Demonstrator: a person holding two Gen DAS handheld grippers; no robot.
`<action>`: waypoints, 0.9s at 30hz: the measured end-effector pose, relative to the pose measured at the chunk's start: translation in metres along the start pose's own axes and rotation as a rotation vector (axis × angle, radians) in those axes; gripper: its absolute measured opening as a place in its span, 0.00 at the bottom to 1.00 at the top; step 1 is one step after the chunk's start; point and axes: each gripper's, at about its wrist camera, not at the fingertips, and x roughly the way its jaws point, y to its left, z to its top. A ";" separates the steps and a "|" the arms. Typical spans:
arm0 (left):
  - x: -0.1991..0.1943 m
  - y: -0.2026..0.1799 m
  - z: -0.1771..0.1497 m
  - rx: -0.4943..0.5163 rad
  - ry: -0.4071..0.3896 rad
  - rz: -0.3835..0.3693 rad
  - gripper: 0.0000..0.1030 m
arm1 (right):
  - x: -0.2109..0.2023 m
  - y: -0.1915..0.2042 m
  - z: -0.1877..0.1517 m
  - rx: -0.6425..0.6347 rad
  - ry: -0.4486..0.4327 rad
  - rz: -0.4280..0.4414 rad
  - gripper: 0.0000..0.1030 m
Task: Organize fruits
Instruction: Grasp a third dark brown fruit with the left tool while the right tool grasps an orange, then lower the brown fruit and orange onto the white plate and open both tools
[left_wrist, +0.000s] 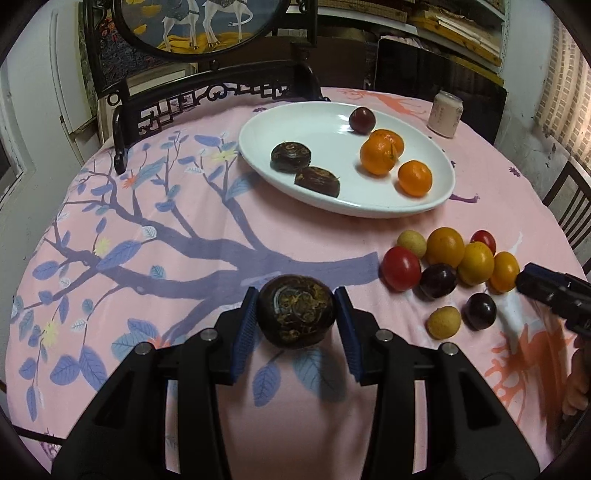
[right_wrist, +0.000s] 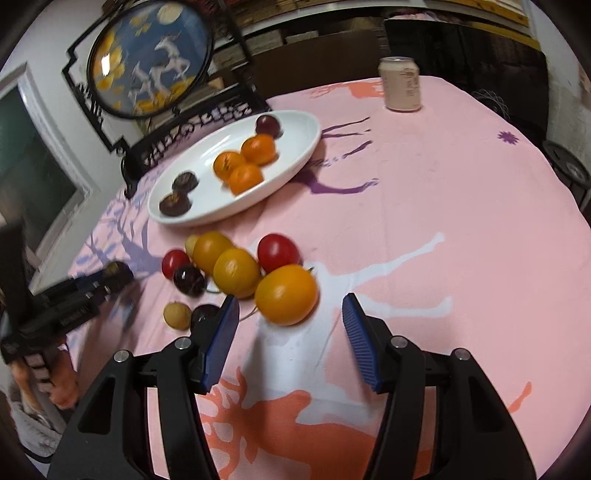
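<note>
In the left wrist view, the left hand-held gripper (left_wrist: 297, 321) sits low centre, its blue pads clamped on a dark chestnut (left_wrist: 296, 311) held just above the pink counter (left_wrist: 184, 229). Up and right of it lies the white plate (left_wrist: 258, 129), already carrying two more chestnuts (left_wrist: 290, 156), three oranges (left_wrist: 380, 152) and one plum (left_wrist: 362, 119), each kind grouped apart. At right centre a loose pile (left_wrist: 448, 258) of tomatoes, yellow fruits, plums and small tan fruits waits on the cloth, and a can (left_wrist: 445, 113) stands at upper right. The step in hand looks like carrying this chestnut to the plate; the next move calls for lifting it forward and setting it beside the two chestnuts on the plate's left side, without knocking them. In the right wrist view, the right hand-held gripper (right_wrist: 290, 314) has its jaws wide apart, empty, at lower centre, with a yellow fruit (right_wrist: 286, 293) just ahead between its fingertips. It seems set to close on that fruit next, which needs a gentle squeeze, since round fruit may roll.
</note>
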 end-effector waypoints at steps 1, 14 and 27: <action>0.000 -0.001 0.000 0.006 -0.003 0.004 0.41 | 0.002 0.002 -0.001 -0.010 0.004 -0.006 0.52; 0.012 -0.012 -0.002 0.055 0.039 0.016 0.41 | 0.017 0.012 0.000 -0.099 -0.022 -0.062 0.40; -0.007 -0.004 0.034 -0.016 -0.031 0.028 0.41 | -0.033 -0.002 0.027 0.011 -0.199 -0.003 0.39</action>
